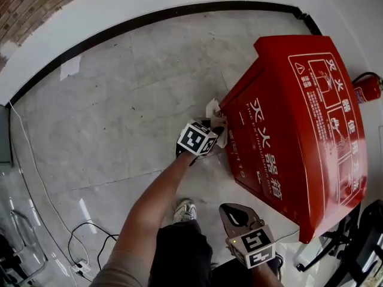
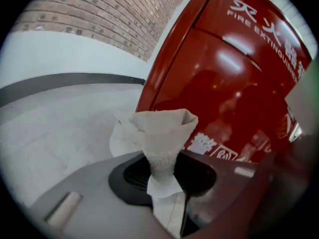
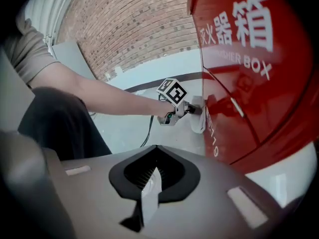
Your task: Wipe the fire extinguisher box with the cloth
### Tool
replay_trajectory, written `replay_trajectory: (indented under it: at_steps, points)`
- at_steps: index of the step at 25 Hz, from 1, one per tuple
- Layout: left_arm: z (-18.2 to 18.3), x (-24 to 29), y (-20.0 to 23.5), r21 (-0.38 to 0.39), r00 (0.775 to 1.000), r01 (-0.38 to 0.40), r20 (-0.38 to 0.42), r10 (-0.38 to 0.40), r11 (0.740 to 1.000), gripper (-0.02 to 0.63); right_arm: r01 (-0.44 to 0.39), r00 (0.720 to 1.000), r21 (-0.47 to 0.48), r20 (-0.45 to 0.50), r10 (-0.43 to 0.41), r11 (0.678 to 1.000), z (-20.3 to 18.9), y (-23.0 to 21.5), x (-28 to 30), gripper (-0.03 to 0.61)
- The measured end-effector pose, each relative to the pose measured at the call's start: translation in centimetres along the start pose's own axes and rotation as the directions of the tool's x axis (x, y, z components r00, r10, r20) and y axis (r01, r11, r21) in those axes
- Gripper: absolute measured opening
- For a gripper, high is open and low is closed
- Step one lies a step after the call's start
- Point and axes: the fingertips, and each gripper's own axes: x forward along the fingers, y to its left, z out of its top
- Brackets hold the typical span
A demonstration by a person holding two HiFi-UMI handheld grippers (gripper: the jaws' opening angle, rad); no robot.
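The red fire extinguisher box point(image 1: 299, 124) with white lettering stands on the floor at the right. My left gripper point(image 1: 213, 128) is shut on a pale cloth point(image 1: 213, 113) and holds it against the box's front left edge. In the left gripper view the cloth point(image 2: 163, 131) bunches out of the jaws point(image 2: 163, 179), right by the glossy red panel point(image 2: 224, 78). My right gripper point(image 1: 231, 211) hangs low near the person's legs, shut and empty, apart from the box. The right gripper view shows its closed jaws point(image 3: 149, 183), the left gripper point(image 3: 185, 108) and the cloth point(image 3: 198, 117) on the red box point(image 3: 249, 73).
A small red extinguisher point(image 1: 367, 89) lies behind the box at the right edge. Cables and a power strip point(image 1: 81, 253) trail on the grey floor at lower left. A black chair base point(image 1: 359, 244) stands at lower right. A white wall with a black baseboard point(image 1: 149, 18) runs behind.
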Motion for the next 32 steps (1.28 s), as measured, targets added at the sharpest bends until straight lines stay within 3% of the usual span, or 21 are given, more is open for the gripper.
replay_trajectory:
  at_steps: [3, 5, 10, 14, 18, 21, 27, 32]
  points:
    - [-3.3, 2.3, 0.5, 0.054, 0.999, 0.007, -0.054, -0.004, 0.998, 0.113, -0.001, 1.000, -0.004, -0.003, 0.001, 1.000, -3.1, -1.0, 1.1, 0.025]
    - [-4.5, 3.4, 0.7, 0.050, 0.999, 0.013, -0.047, -0.010, 0.999, 0.113, 0.005, 1.000, -0.013, -0.005, -0.005, 1.000, -4.7, -1.9, 1.6, 0.025]
    - [-5.1, 3.4, 0.5, -0.007, 1.000, 0.020, -0.012, -0.020, 1.000, 0.112, 0.034, 0.999, -0.028, -0.015, -0.034, 0.999, -7.1, -3.6, 2.5, 0.025]
    - [-4.4, 1.8, -3.4, -0.011, 0.997, 0.075, 0.017, -0.075, 0.997, 0.112, 0.029, 1.000, -0.044, 0.009, -0.029, 0.999, -7.1, -3.4, 1.8, 0.025]
    - [-0.5, -2.0, -6.2, -0.009, 0.984, 0.115, 0.139, -0.112, 0.993, 0.112, 0.013, 0.999, -0.090, 0.046, -0.009, 0.996, -7.0, -1.7, 0.5, 0.025]
    - [3.9, -5.7, -8.3, 0.043, 0.967, 0.113, 0.223, -0.120, 0.993, 0.112, 0.018, 0.998, -0.106, 0.068, -0.011, 0.994, -7.5, -1.2, -0.7, 0.025]
    - [9.8, -11.9, -13.6, 0.150, 0.943, 0.089, 0.306, -0.132, 0.985, 0.110, 0.042, 0.994, -0.131, 0.108, -0.028, 0.990, -7.7, -0.6, -3.3, 0.025]
    - [15.4, -17.2, -17.1, 0.248, 0.912, 0.037, 0.387, -0.134, 0.968, 0.112, 0.095, 0.977, -0.151, 0.202, -0.064, 0.984, -5.1, -1.5, -5.8, 0.025]
